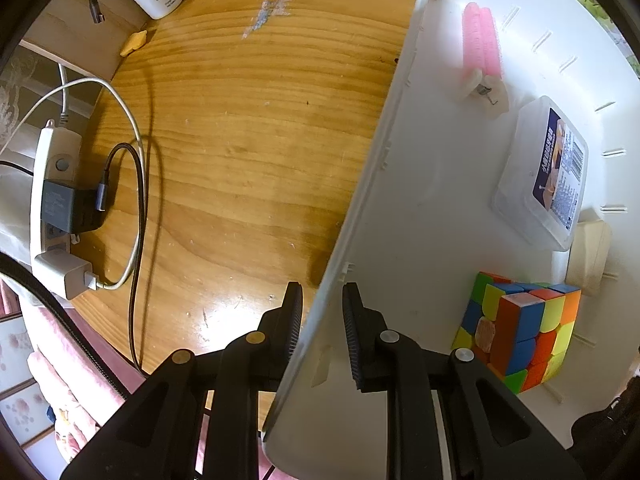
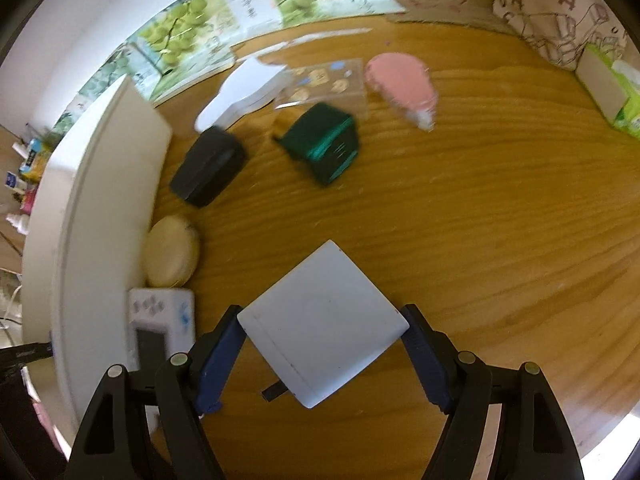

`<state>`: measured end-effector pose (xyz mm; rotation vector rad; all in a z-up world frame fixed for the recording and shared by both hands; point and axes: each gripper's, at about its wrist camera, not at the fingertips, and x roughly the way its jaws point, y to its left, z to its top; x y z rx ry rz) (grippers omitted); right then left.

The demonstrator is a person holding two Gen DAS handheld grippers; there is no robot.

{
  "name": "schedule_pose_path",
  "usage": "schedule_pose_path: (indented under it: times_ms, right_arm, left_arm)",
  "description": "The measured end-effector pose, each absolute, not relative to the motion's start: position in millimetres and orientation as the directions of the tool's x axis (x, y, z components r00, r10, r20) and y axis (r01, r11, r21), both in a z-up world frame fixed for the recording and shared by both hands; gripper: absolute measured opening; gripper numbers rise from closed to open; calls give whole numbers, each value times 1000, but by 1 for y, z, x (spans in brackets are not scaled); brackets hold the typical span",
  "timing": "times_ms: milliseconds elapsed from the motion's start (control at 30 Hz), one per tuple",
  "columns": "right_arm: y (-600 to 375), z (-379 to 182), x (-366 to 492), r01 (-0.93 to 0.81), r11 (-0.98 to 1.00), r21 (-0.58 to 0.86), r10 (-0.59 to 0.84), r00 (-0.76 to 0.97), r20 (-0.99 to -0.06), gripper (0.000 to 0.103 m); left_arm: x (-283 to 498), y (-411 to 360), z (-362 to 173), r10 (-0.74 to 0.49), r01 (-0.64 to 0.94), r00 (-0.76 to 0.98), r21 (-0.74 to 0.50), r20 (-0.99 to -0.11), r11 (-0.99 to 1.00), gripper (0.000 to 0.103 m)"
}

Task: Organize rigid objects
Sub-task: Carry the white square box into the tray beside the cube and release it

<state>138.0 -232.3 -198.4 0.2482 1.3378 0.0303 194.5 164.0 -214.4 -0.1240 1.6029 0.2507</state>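
Observation:
My left gripper is shut on the side wall of a white bin, one finger outside and one inside. In the bin lie a colourful puzzle cube, a clear box with a blue label, a pink hair roller and a cream object. My right gripper is shut on a white square charger block, its blue pads pressing two opposite corners. The bin's wall stands to its left.
On the wooden table lie a black box, a dark green box, a pink item, a cream round case and a white device. A power strip with cables sits left of the bin.

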Motion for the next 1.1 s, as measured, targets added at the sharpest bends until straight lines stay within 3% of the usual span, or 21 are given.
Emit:
schedule_pose_path:
  times_ms: [667, 1100]
  right_arm:
    - [-176, -100, 114, -116, 965, 234, 260, 352, -899, 78]
    - [-117, -72, 124, -334, 916, 221, 345, 380, -859, 78]
  left_arm:
    - [193, 162, -215, 71, -225, -48, 80, -996, 971, 22]
    - [191, 162, -213, 66, -208, -35, 71, -997, 976, 22]
